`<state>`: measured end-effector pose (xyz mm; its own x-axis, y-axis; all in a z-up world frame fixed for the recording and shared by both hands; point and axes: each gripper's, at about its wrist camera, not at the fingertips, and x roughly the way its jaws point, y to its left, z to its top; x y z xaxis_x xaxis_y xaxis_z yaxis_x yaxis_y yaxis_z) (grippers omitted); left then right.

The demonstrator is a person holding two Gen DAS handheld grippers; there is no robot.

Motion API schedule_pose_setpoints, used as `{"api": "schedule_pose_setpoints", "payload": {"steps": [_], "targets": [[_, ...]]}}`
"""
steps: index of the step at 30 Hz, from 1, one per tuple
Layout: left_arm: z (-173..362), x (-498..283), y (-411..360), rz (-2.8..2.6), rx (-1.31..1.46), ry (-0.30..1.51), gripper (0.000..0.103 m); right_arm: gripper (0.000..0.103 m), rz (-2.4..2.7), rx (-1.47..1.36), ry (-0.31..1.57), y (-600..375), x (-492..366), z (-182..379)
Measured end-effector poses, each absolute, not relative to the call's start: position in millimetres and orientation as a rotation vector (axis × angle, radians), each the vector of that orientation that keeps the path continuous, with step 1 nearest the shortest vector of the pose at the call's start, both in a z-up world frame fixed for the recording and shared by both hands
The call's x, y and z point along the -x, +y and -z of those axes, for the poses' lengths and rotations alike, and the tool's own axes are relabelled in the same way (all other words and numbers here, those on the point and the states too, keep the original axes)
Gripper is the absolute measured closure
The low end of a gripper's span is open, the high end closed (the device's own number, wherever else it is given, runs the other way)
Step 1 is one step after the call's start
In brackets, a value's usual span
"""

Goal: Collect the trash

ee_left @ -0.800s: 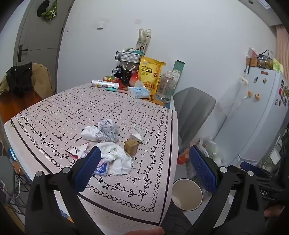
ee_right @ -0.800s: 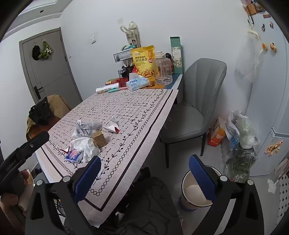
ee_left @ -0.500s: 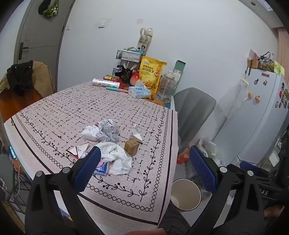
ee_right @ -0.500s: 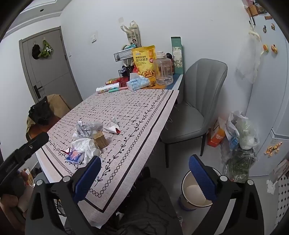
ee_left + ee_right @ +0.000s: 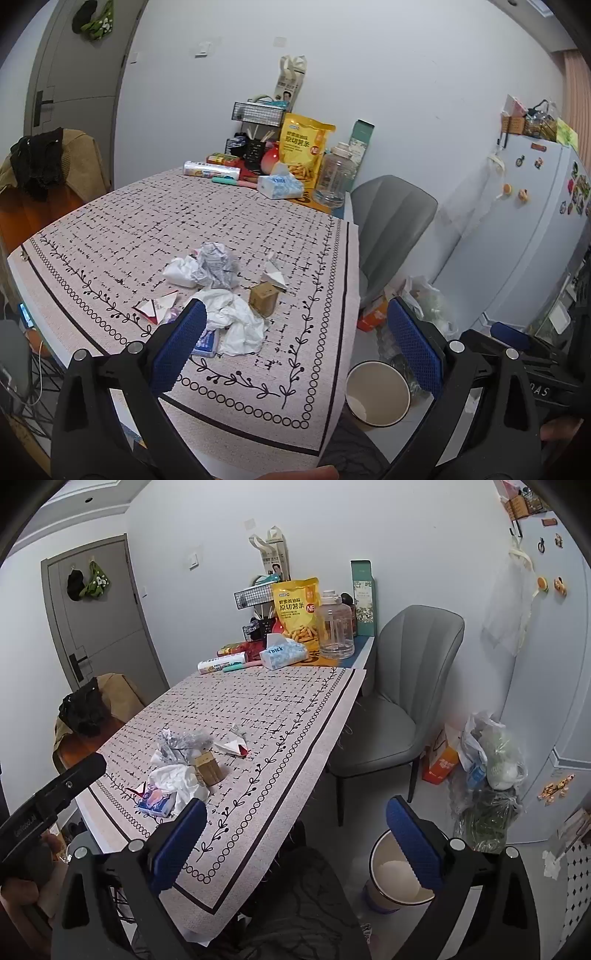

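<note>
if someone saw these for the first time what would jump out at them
First, the heap of crumpled paper and tissue near the table's front edge, around a small brown box. Next, the open bin on the floor beside the table, and the yellow snack bag at the far end.

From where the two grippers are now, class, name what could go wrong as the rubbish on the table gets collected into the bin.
1. The white tissue lies draped against the small brown box; a pinch there may drag both.
2. The waste bin stands on the floor past the table edge, so light scraps could flutter and miss.
3. The left gripper and right gripper are both open and close together; reaching at once, they might collide.
</note>
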<state>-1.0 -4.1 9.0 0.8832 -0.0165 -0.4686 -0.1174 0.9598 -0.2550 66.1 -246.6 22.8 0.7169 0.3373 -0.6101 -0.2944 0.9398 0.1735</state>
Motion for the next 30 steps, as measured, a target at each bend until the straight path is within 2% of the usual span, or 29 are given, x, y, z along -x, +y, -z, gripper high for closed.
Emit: {"api": "schedule_pose_setpoints", "payload": {"steps": [30], "targets": [[-14.4, -4.5, -12.3, -0.021, 0.262, 0.491, 0.006, 0.008, -0.298, -0.071, 0.687, -249.8, -71.5, -22.1]]}}
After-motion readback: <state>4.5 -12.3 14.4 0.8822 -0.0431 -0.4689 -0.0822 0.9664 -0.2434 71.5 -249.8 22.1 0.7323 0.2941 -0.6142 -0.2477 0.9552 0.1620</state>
